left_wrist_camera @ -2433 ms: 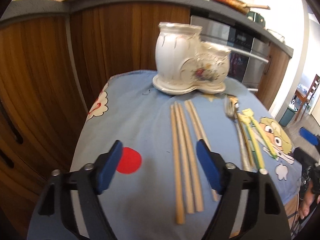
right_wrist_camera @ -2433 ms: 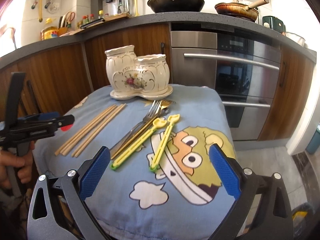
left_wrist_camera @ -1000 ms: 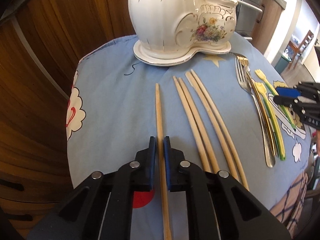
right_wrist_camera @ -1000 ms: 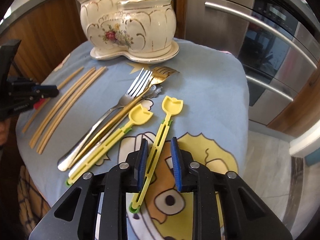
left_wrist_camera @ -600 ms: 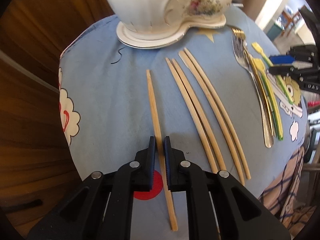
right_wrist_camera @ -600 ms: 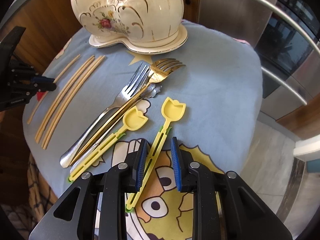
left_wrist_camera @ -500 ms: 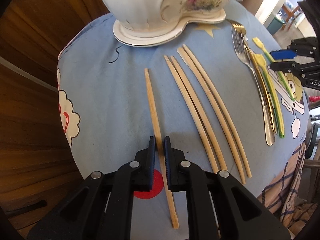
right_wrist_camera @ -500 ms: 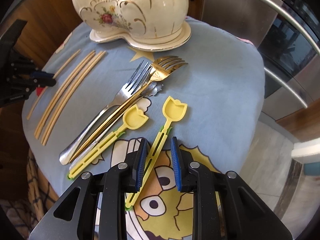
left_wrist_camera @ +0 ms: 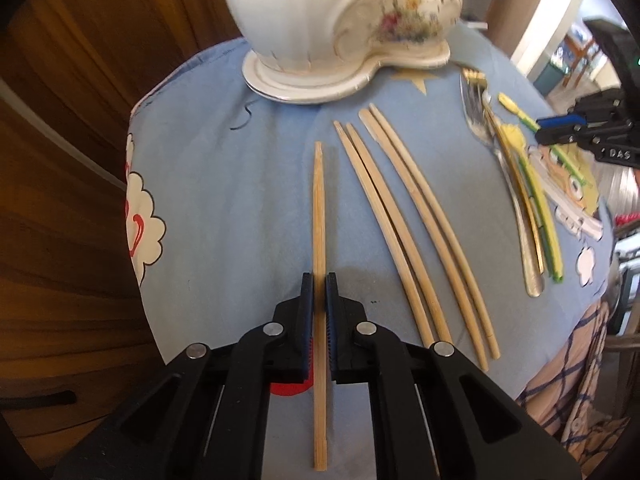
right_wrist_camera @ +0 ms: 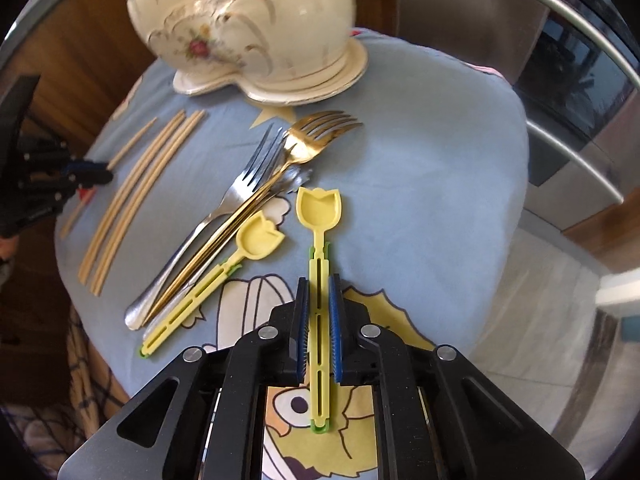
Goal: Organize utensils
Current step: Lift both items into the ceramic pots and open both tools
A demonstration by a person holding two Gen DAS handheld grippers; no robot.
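Our left claw (left_wrist_camera: 319, 280) pinches a bamboo chopstick (left_wrist_camera: 319, 208) pointing to 12 o'clock at the ceramic holder (left_wrist_camera: 340, 20). Our right claw (right_wrist_camera: 319, 284) pinches a yellow spoon (right_wrist_camera: 319, 216); forks (right_wrist_camera: 260, 184) lie at its 10 o'clock on the blue cloth (right_wrist_camera: 432, 184).

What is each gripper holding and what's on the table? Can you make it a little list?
left gripper: shut on chopstick
right gripper: shut on yellow spoon
loose chopsticks: four, lying on the blue cloth
forks: silver and gold, overlapping
second yellow spoon: lying beside the forks
ceramic holder: at the far edge
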